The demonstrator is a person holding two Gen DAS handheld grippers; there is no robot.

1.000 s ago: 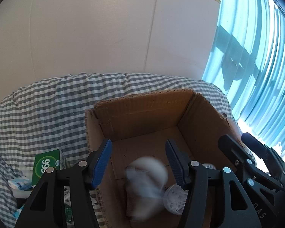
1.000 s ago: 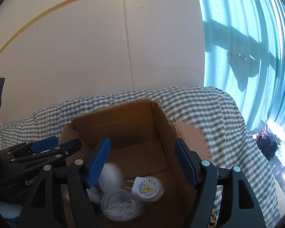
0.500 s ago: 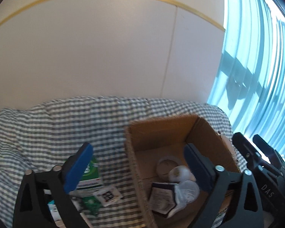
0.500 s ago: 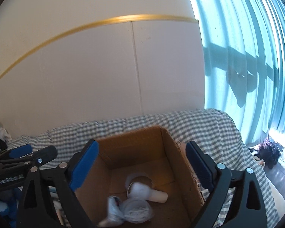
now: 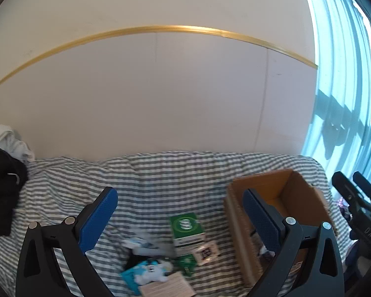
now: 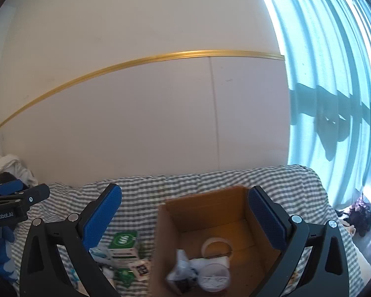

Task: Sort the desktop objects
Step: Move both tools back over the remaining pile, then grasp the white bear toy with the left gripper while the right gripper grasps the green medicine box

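Note:
An open cardboard box (image 6: 210, 212) stands on the checked cloth (image 6: 210, 180). It holds a tape roll (image 6: 216, 246), a round clear container (image 6: 214, 277) and a wrapped packet (image 6: 181, 269). My right gripper (image 6: 184, 212) hovers above the box, its jaws opening with nothing between them. My left gripper (image 5: 179, 212) is open and empty, above a pile left of the box (image 5: 284, 198). The pile has a green box (image 5: 186, 227), a white QR card (image 5: 206, 250), a small green sachet (image 5: 185, 264), a blue-white packet (image 5: 146, 272) and a paper leaflet (image 5: 165, 287).
A white wall with a gold strip (image 5: 160, 28) rises behind the cloth. A teal curtain (image 6: 334, 99) hangs at the right. Black and white clothes (image 5: 2, 185) lie at the cloth's left end. Dark things lie on the floor (image 6: 361, 215) by the curtain.
Both grippers rose and drew back from the box while their jaws widened. The white items they had over the box now lie inside it. The left view swung left to the pile.

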